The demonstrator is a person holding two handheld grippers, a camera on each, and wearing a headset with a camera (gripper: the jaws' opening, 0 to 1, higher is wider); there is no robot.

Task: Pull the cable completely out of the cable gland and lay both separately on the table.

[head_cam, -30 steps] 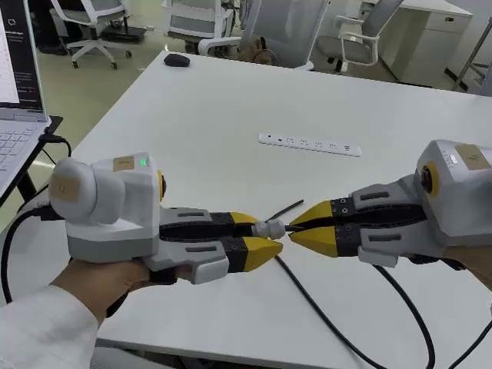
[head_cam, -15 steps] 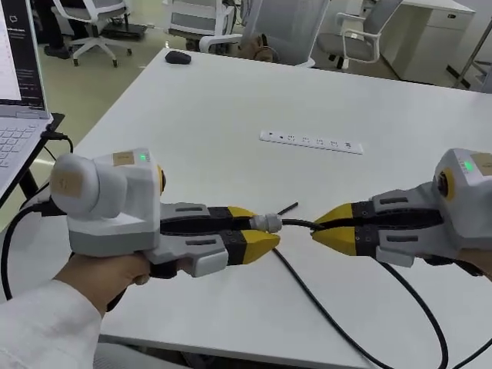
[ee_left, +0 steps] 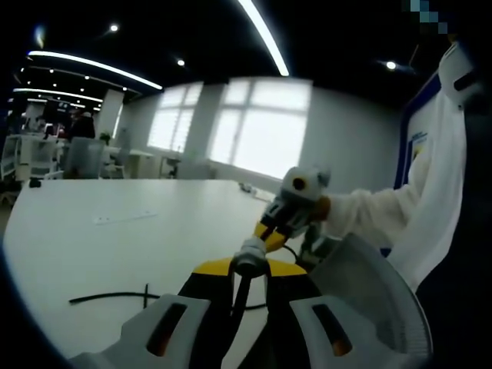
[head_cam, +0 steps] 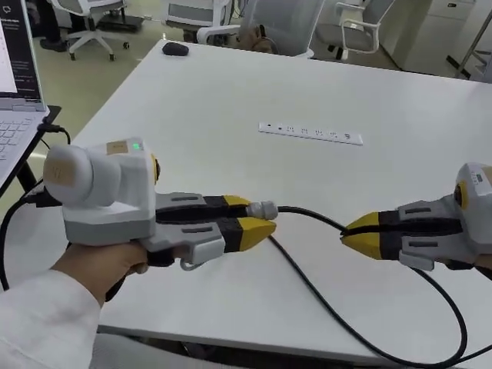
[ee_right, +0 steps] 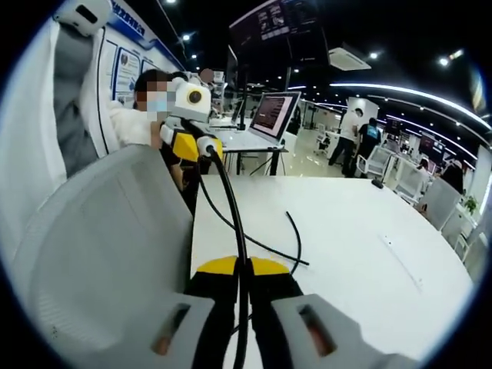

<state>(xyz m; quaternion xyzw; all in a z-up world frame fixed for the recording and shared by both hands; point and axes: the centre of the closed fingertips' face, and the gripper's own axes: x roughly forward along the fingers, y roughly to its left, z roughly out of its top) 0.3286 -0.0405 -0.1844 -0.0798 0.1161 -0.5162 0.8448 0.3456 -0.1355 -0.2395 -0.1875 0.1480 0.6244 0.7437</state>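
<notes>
A grey cable gland (head_cam: 261, 209) is pinched at the very tips of the left gripper (head_cam: 261, 217), whose yellow jaws are closed on it. A black cable (head_cam: 307, 217) leaves the gland's mouth and runs straight ahead of those jaws to the right gripper (head_cam: 344, 231), whose jaws are clamped nearly together on the cable. Both are held above the white table (head_cam: 231, 92), and more black cable lies beneath them. The cable looks not yet free. Held only at the tips, the gland could twist loose under the pull. If the gland's seal holds tight, the smooth cable could slide through the right jaws.
</notes>
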